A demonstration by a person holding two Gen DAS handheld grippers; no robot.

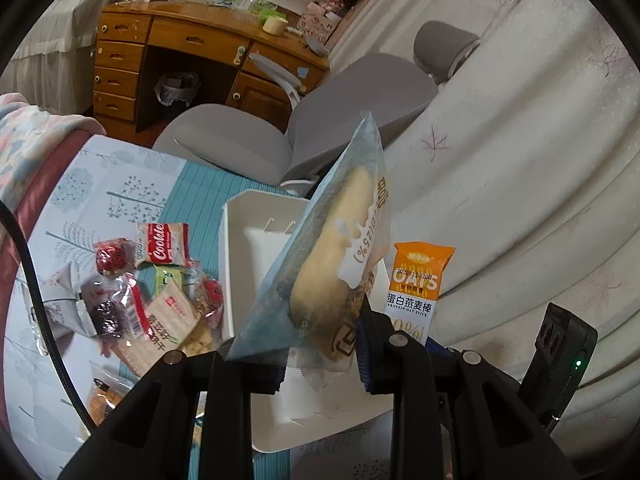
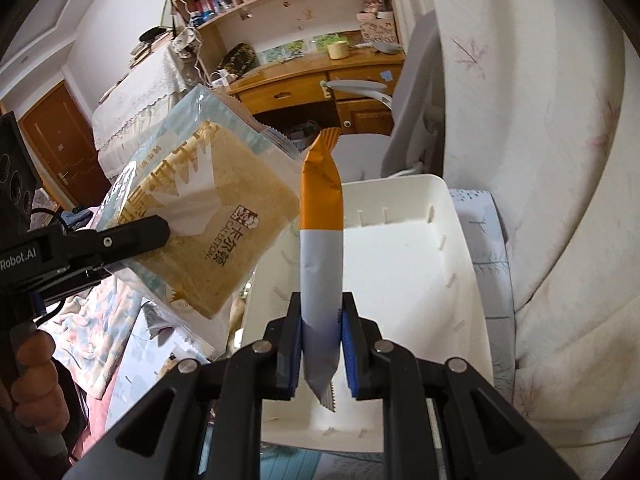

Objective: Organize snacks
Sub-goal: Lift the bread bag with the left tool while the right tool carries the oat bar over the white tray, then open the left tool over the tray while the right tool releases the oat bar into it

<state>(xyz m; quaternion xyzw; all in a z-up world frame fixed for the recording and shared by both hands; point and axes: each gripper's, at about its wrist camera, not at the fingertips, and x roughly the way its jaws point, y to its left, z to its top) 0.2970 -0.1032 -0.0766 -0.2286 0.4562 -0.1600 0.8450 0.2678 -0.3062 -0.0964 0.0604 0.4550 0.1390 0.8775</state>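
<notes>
My left gripper is shut on the lower edge of a clear blue-printed packet of sliced bread, held up over the near left part of a white plastic bin. My right gripper is shut on an orange and white oat bar, which stands upright above the same white bin. The oat bar also shows to the right in the left wrist view. In the right wrist view the bread packet hangs at the left in the left gripper. No snacks are visible inside the bin.
A pile of wrapped snacks lies on the patterned bedsheet left of the bin. A white quilt rises to the right. Beyond the bed stand a grey chair and a wooden desk. A hand grips the left handle.
</notes>
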